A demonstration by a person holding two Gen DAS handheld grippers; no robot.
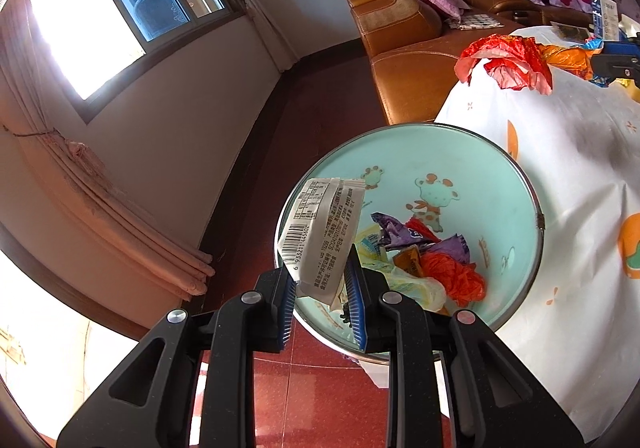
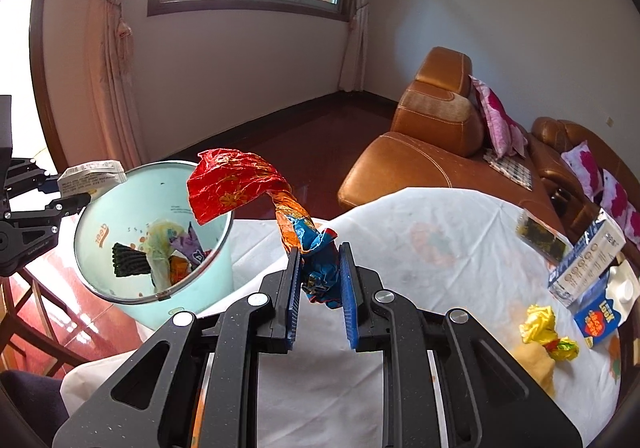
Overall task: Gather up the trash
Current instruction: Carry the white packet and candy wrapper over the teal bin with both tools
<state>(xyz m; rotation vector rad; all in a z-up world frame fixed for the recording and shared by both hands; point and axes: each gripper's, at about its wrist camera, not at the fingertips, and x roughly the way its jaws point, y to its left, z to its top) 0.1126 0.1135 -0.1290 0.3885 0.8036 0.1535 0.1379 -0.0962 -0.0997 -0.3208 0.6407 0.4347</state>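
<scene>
A room with a brown sofa (image 2: 432,152) held a bench (image 2: 420,248) under a white cloth. Beside it stood a pale green bin (image 1: 460,160) with wrappers inside. The left gripper (image 1: 320,280) had its fingers clamped on a white wrapper (image 1: 320,224) over the bin. The right gripper (image 2: 320,276) squeezed a red and blue wrapper (image 2: 236,184) above the bench, near the bin. A yellow wrapper (image 2: 540,324) and boxes (image 2: 588,260) lay on the bench.

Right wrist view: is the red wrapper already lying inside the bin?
No, the red wrapper is clamped in the right gripper and hangs in the air beside the bin, over the table edge.
</scene>
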